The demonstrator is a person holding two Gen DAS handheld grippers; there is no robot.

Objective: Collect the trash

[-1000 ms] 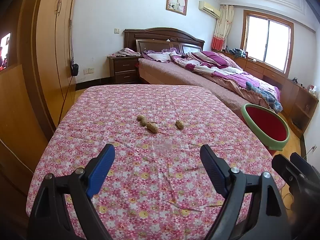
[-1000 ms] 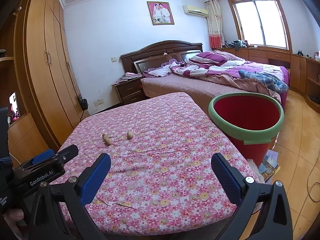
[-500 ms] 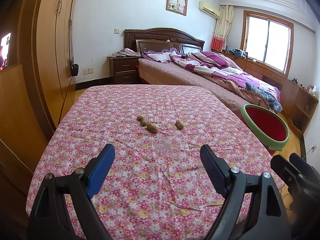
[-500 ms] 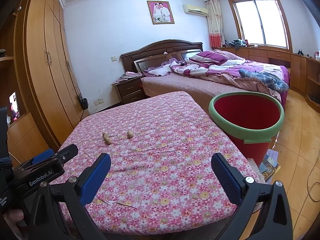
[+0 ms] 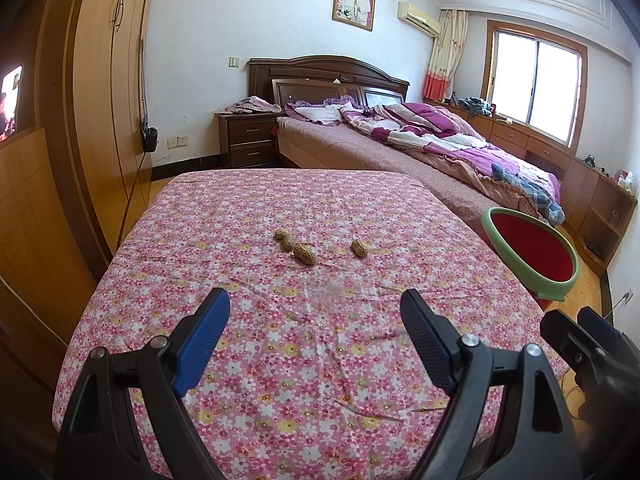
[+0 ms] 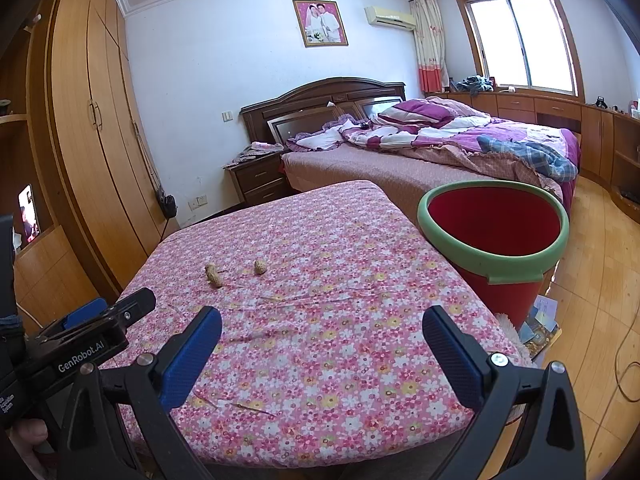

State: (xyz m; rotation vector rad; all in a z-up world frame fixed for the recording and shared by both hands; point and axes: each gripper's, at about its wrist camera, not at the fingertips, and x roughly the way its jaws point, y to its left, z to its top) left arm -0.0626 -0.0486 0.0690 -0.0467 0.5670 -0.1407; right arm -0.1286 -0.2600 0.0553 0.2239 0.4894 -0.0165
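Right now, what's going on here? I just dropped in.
Trash pickup hasn't started. Both grippers, left and right, hover open and empty over the flowered table. Peanuts lie ahead in a loose row, untouched. The red bin stands at the table's right edge; its bottom is out of sight.

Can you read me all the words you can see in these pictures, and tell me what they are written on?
"GenRobot.AI": white letters on the black body of the left gripper, seen in the right wrist view.
Below that, near the picture's left edge, a small white label on the same gripper: too small and cut off to read.
The framed photo on the wall shows no words.
Nothing else can be read.
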